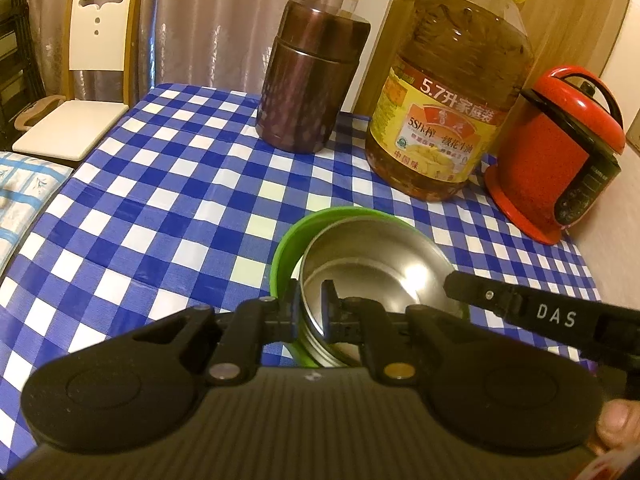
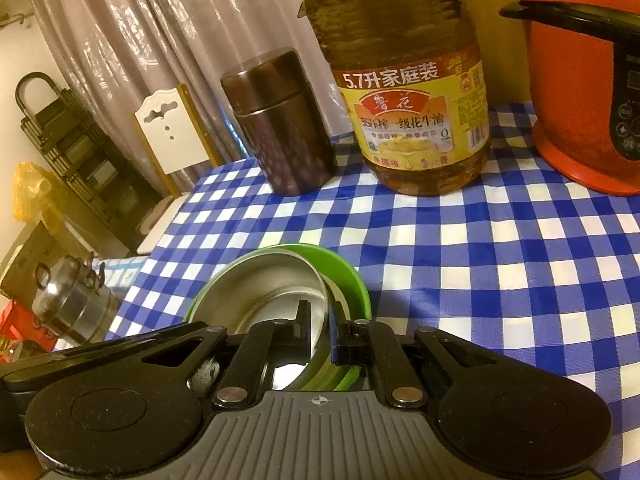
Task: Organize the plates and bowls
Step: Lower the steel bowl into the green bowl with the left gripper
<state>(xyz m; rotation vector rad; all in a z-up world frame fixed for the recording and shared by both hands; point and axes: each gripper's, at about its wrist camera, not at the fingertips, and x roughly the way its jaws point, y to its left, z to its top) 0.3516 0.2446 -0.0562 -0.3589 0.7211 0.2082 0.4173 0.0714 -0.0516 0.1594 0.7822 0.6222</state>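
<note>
Checkered tablecloth (image 1: 160,200), steel bowl (image 1: 372,264) tilted, mouth upward, in green bowl (image 1: 288,244)

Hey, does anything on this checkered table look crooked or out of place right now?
Yes: the steel bowl sits tilted and off-centre inside the green bowl, not nested flat. Both grippers, left and right, clamp its rim. Nothing looks spilled.

dim warm rm: curtains (image 1: 208,20), white chair (image 1: 92,68), checked tablecloth (image 1: 168,200).

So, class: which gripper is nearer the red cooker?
Right. The right gripper clamps the steel bowl on the rim side facing the red cooker; the left gripper clamps the opposite rim, farther away.
</note>
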